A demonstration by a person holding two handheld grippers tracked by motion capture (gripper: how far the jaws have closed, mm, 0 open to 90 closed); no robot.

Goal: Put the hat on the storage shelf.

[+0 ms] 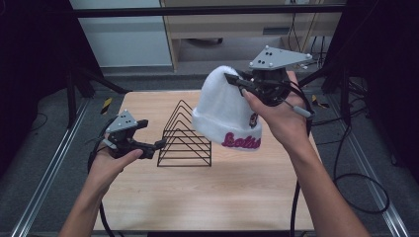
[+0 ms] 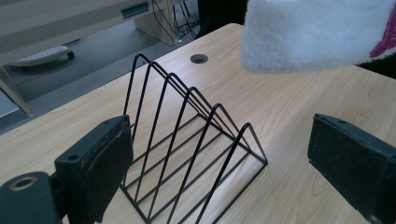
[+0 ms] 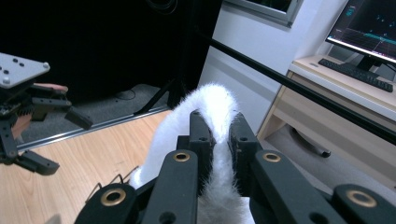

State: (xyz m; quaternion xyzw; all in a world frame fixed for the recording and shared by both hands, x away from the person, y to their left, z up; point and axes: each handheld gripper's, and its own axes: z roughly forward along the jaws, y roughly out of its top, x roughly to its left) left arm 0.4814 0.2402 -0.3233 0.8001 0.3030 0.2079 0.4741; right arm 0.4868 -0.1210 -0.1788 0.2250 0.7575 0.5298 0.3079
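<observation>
Light wood tabletop (image 1: pixel 207 197), wire rack (image 1: pixel 184 136) mid-left (cable hole at far edge); right hand-held gripper (image 1: pixel 236 81) clamps white beanie (image 1: pixel 225 111), left hand-held gripper (image 1: pixel 150 143) wide; dark room, cabled floor.

The wire rack (image 1: pixel 185 136) was set on the surface (image 1: pixel 207 197), near its middle. The hat (image 1: pixel 227 116) was held above the surface, to the right of the rack and partly in front of its right end. The right hand-held gripper (image 1: pixel 237 81) was found at the hat's top, behind and above the rack. The left hand-held gripper (image 1: pixel 153 133) was placed just left of the rack, with a cable hole (image 2: pixel 199 58) seen in the surface beyond it.
</observation>
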